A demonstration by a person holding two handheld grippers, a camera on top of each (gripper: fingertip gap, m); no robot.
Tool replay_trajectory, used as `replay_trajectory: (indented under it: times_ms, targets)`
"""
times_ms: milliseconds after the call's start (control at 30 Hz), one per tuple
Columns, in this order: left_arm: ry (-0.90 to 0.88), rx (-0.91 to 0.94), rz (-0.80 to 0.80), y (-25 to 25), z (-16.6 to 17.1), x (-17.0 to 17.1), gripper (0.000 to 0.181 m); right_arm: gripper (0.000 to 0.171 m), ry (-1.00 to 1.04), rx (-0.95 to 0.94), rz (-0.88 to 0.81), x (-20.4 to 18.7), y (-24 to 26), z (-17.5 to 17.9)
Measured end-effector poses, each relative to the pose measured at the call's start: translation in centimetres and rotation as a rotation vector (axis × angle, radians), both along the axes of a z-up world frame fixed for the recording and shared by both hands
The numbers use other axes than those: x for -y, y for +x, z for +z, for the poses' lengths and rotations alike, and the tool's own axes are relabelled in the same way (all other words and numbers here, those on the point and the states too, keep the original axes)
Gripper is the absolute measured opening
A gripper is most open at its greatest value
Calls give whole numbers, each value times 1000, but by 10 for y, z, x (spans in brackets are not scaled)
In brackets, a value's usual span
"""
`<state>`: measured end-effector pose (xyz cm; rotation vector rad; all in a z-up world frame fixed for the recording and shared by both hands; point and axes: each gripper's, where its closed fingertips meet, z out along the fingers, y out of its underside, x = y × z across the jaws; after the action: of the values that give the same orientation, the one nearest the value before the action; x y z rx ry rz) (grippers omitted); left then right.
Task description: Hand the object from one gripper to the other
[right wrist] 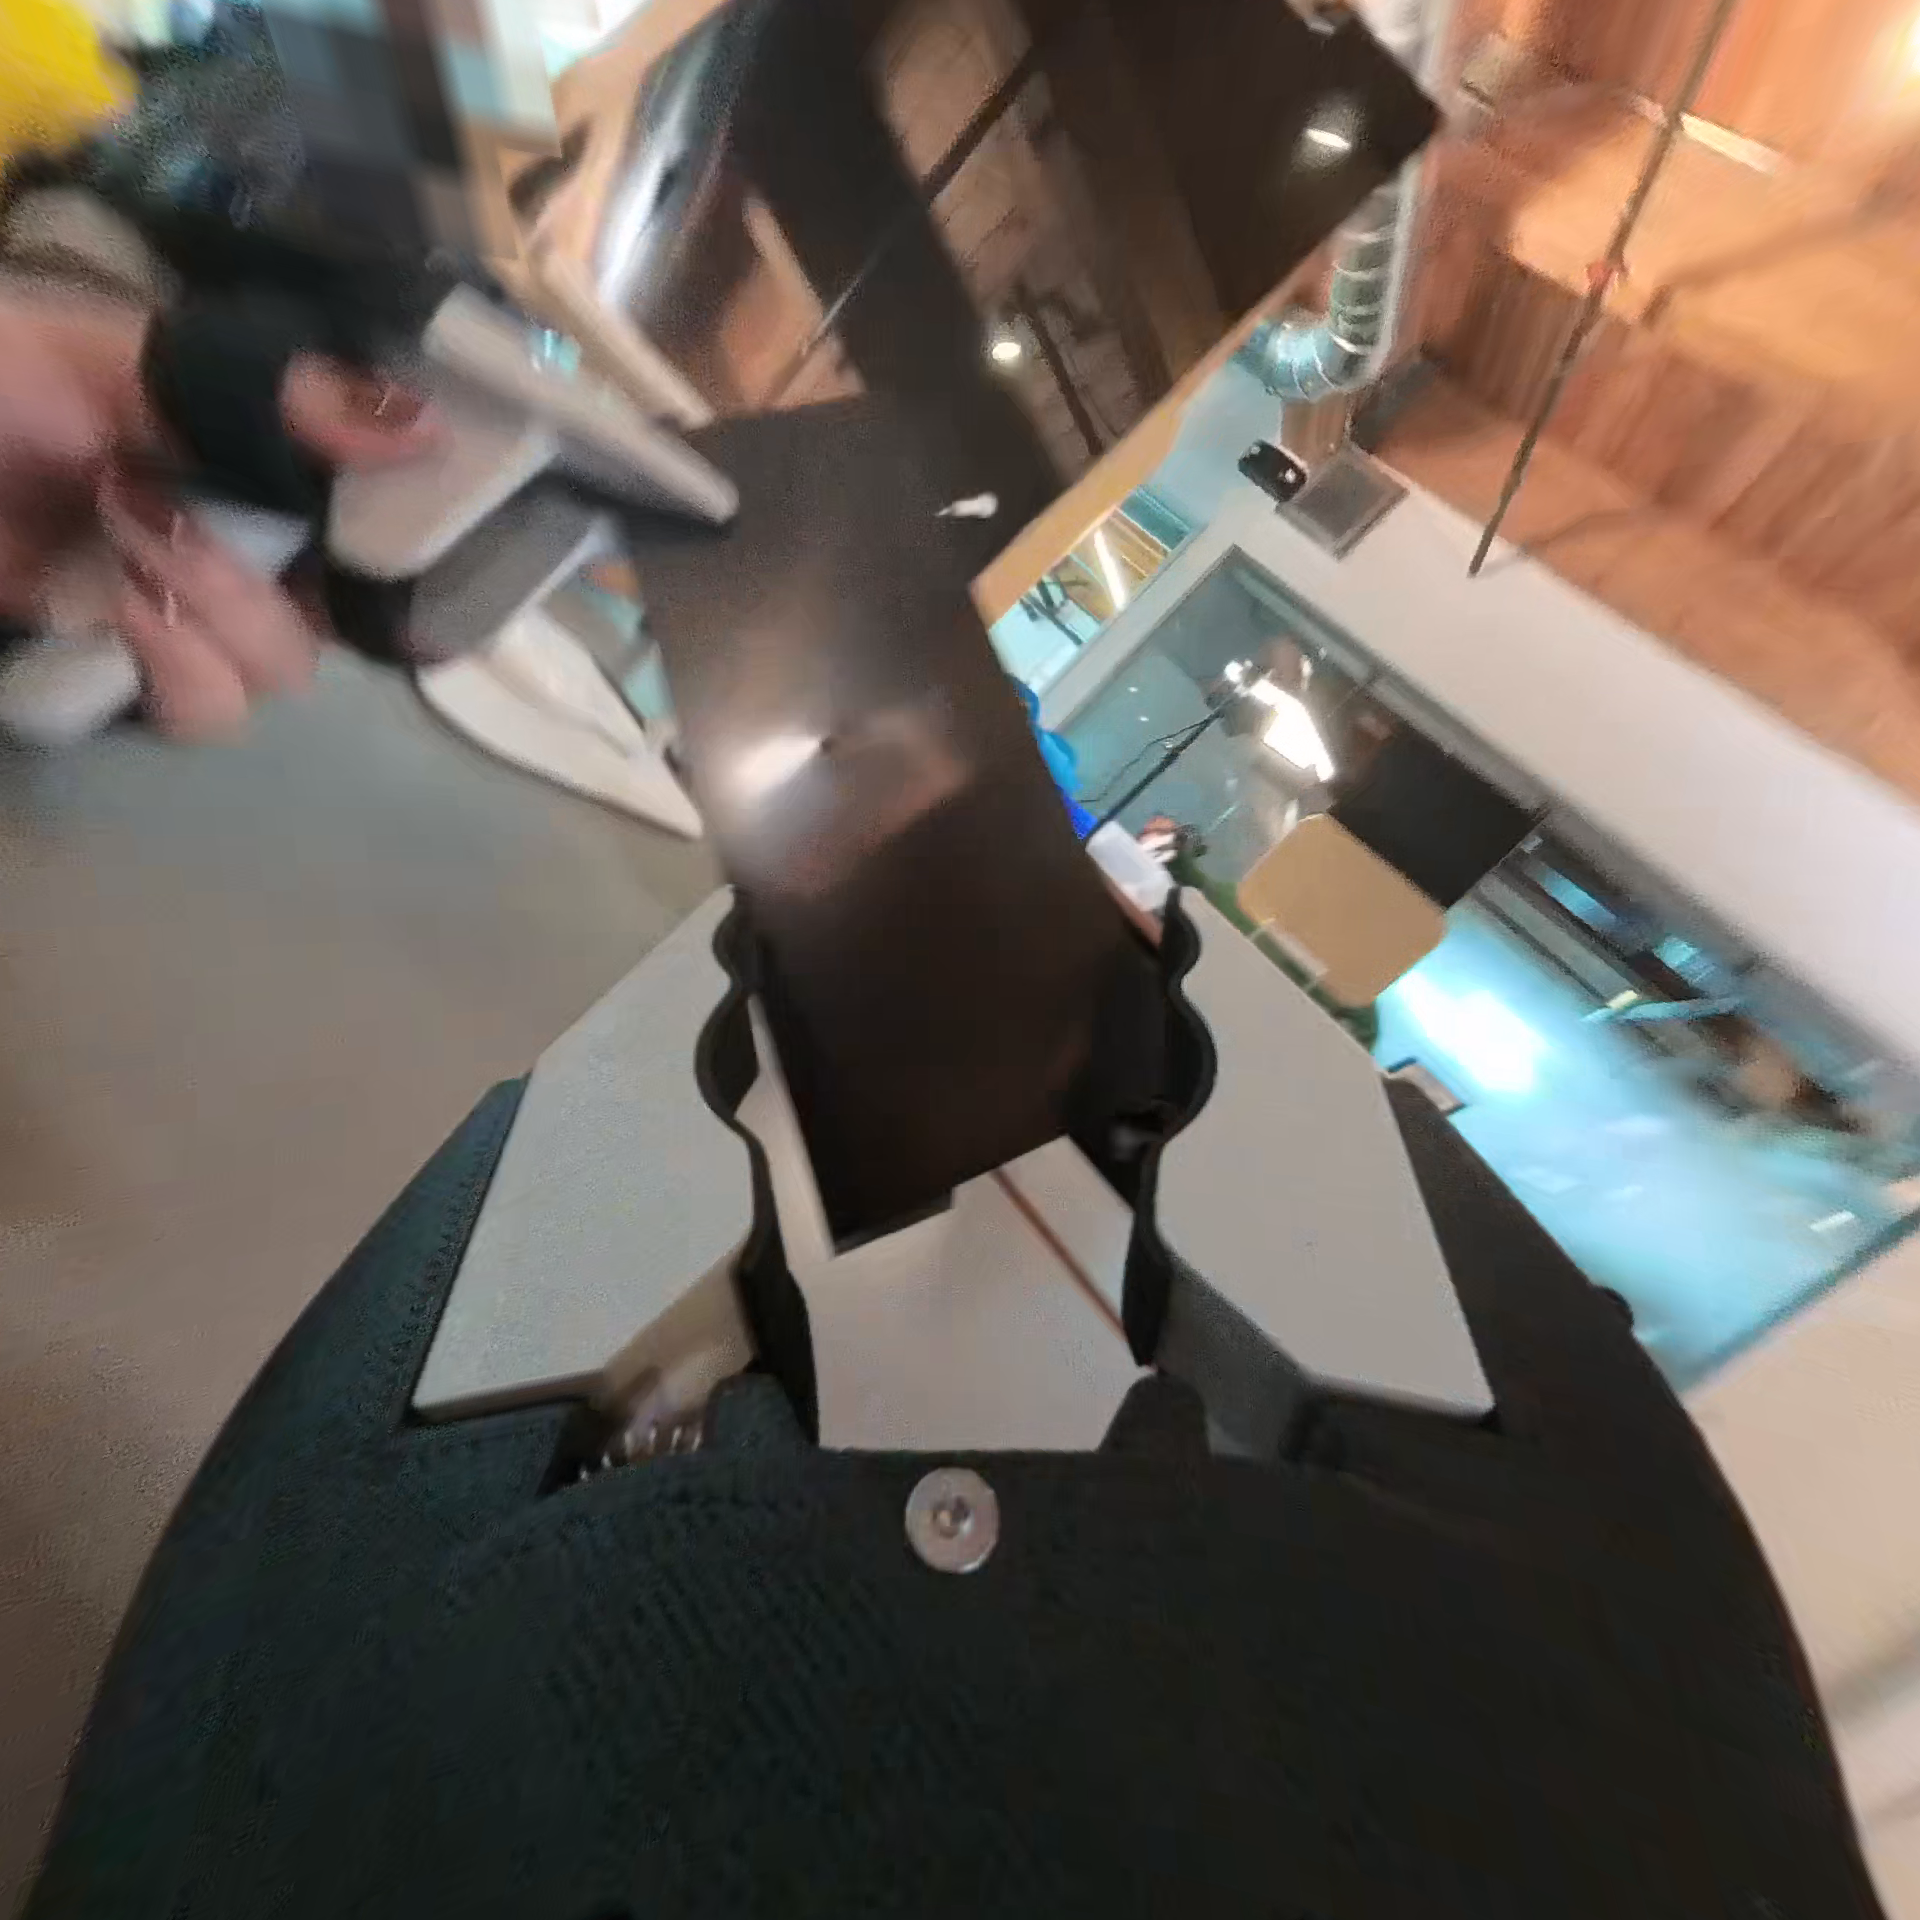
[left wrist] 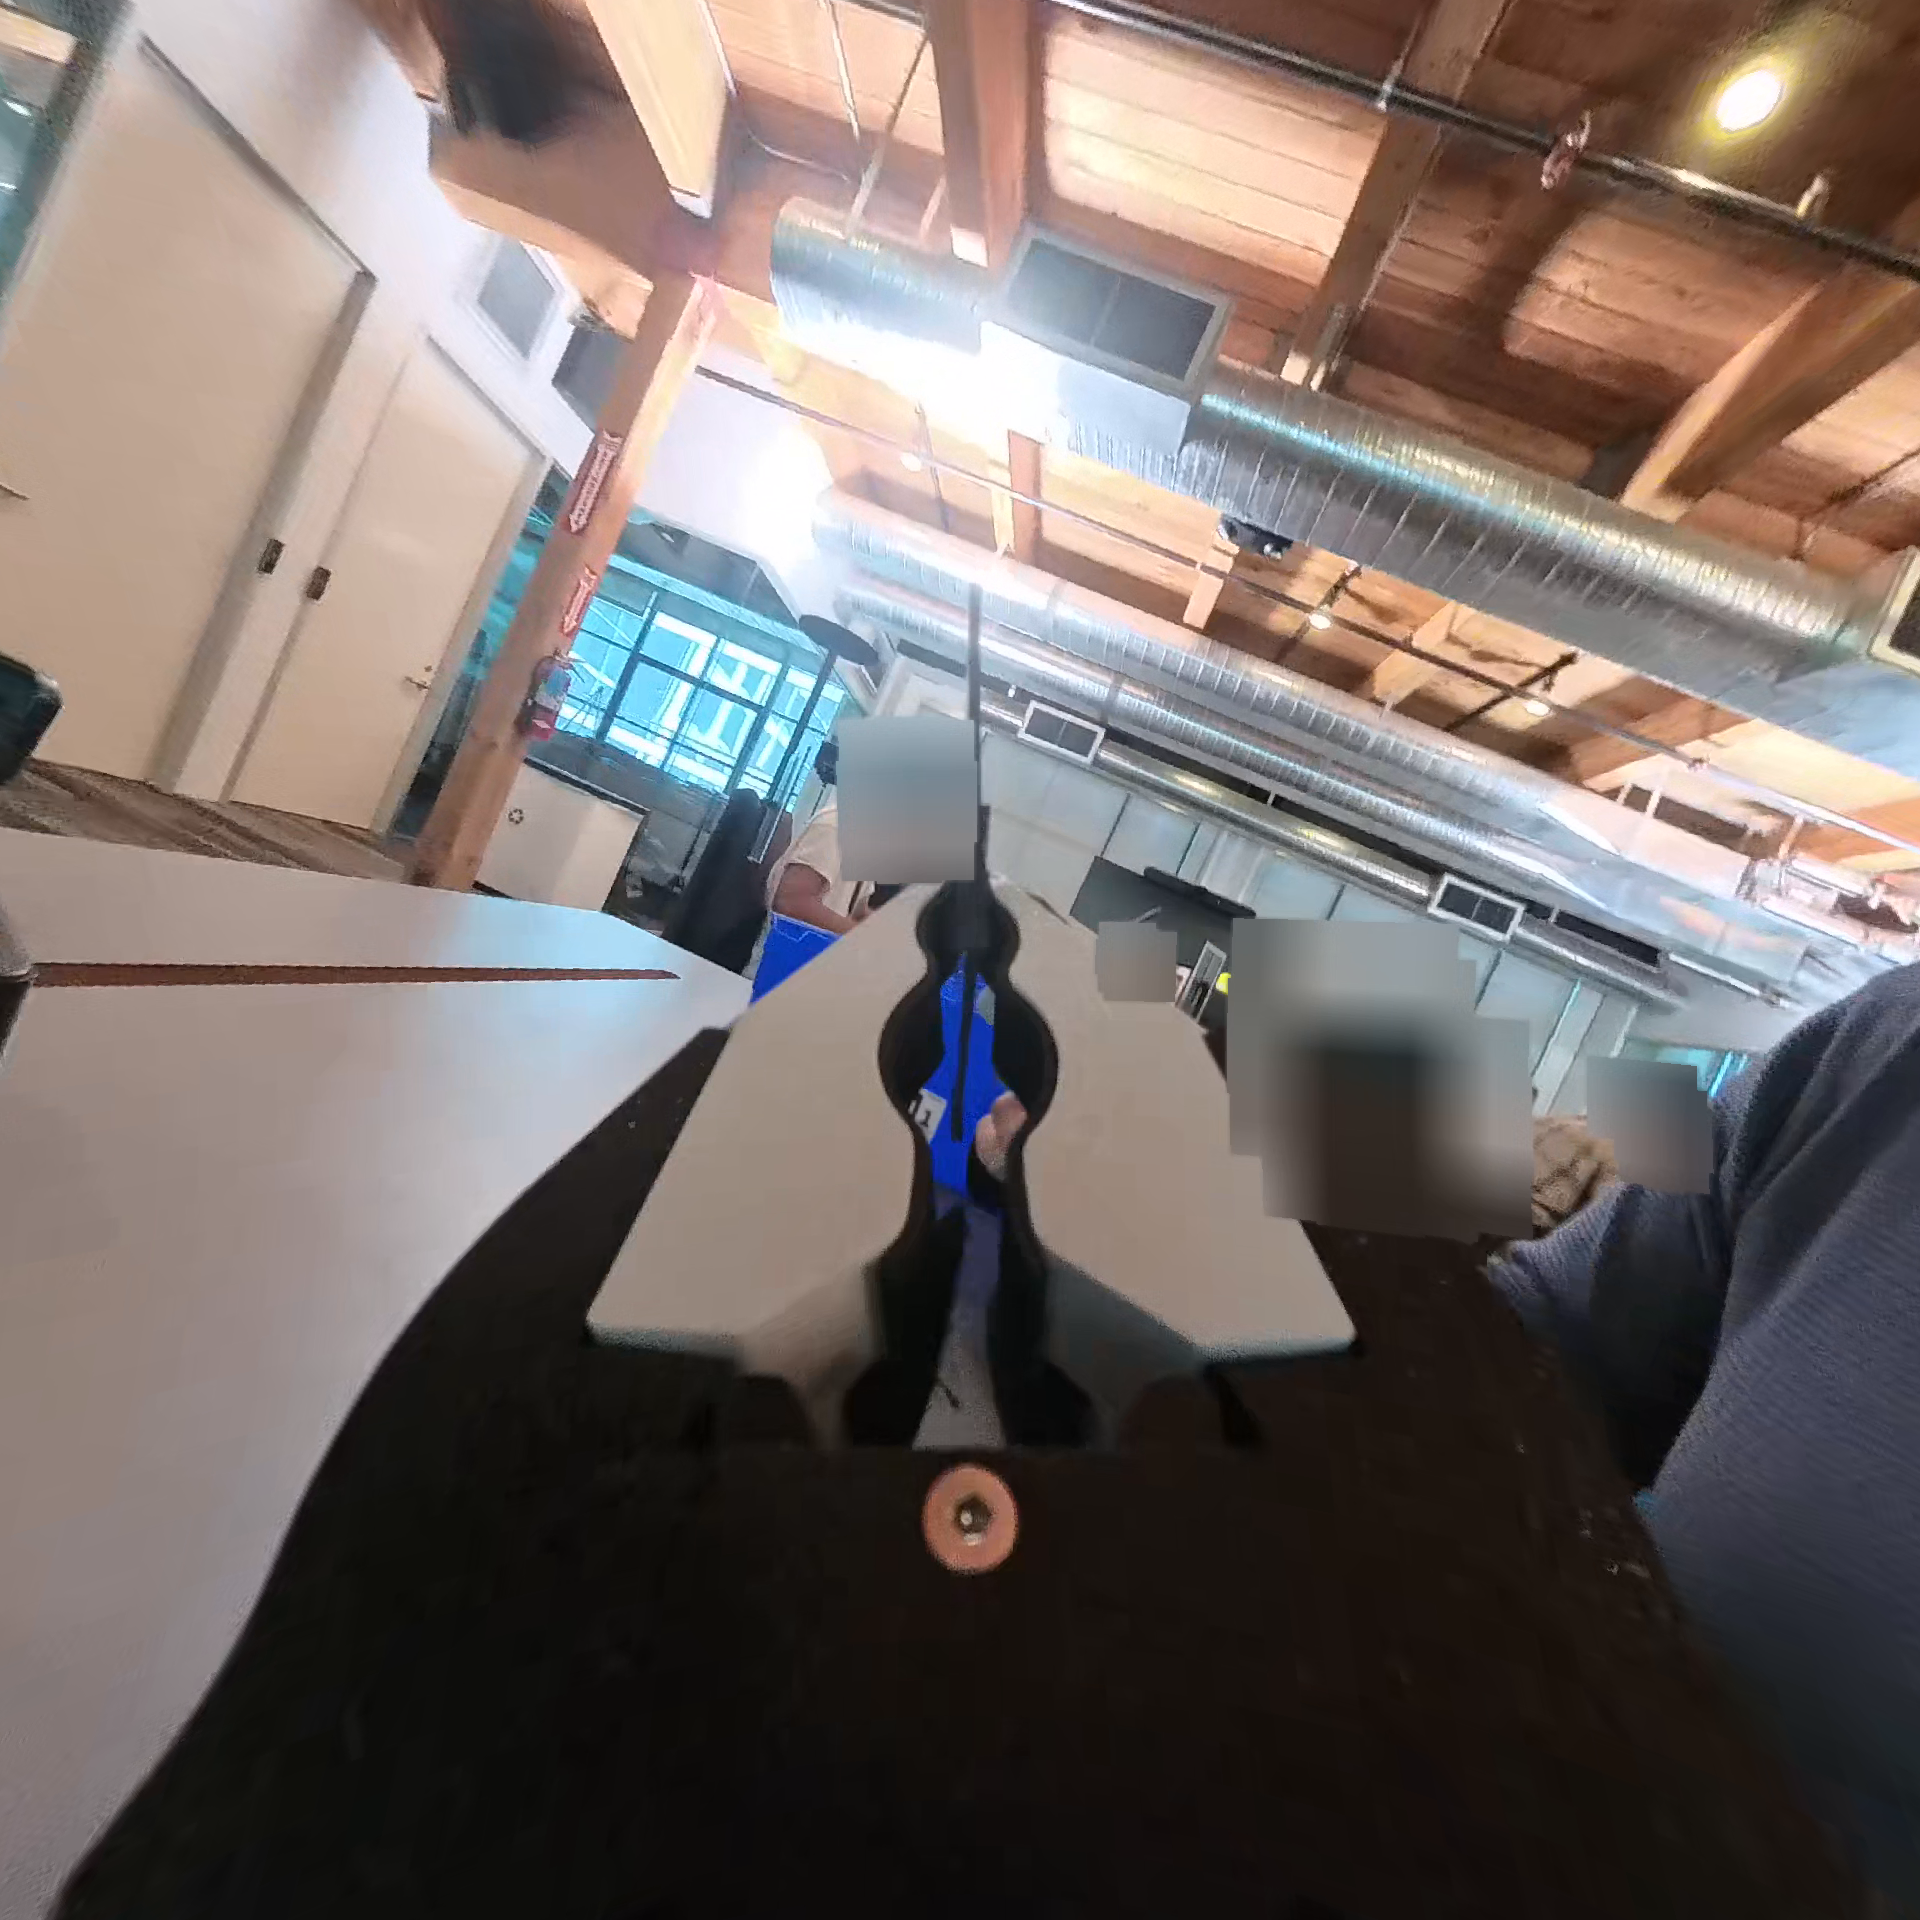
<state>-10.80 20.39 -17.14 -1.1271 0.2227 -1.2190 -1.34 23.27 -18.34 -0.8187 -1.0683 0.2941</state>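
A thin, glossy black sheet [right wrist: 883, 790] is held up in the air. In the left wrist view it shows edge-on as a thin black line [left wrist: 971, 727] rising from between my fingers. My left gripper [left wrist: 966, 914] is shut on it; in the right wrist view it [right wrist: 707, 504] clamps the sheet's left edge from the upper left. My right gripper [right wrist: 956, 966] is open. Its jaws stand on either side of the sheet's lower end, close to its two edges. I cannot tell whether they touch it.
A white table [left wrist: 312, 1143] with a thin red-brown line lies below at the left. A hand [right wrist: 156, 582] holds the left gripper. A blue sleeve [left wrist: 1787, 1351] is at the right. Ducts and wooden beams are overhead. There is about 11 centimeters between the tips of the two grippers.
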Motion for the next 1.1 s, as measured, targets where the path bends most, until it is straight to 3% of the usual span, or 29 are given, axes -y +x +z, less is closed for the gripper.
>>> replay_trajectory:
  times_ms: [100, 200, 367, 467, 533, 633, 733, 800, 933, 1100]
  targets:
    - [32, 3, -17, 1, 3, 4, 0, 87, -316, -193, 134, -11, 12, 13]
    - [42, 5, -15, 2, 3, 4, 0, 83, -655, -264, 343, -13, 12, 7]
    - [58, 32, -40, 2, 7, 7, 0, 63, -1122, -117, 659, 13, -8, -28]
    - [69, 53, -54, 2, 9, 9, 0, 39, -1200, 22, 749, 37, -18, -43]
    - [57, 93, -77, 0, 11, 9, 0, 2, -1109, 67, 728, 43, -21, -44]
    - [5, 143, -76, -3, 9, 3, 13, 0, -911, 52, 618, 36, -19, -33]
    - [-66, 140, -44, -2, 1, -8, 62, 0, -723, -27, 469, 19, -12, -15]
    - [-102, 148, -66, 1, -2, -11, 78, 0, -559, -30, 328, 7, -7, -10]
    - [-162, 178, -126, 8, -6, -13, 88, 0, -92, 56, 13, -3, -1, -4]
    - [-209, 168, -213, 23, -11, -12, 82, 0, 600, 330, -291, 14, -14, -12]
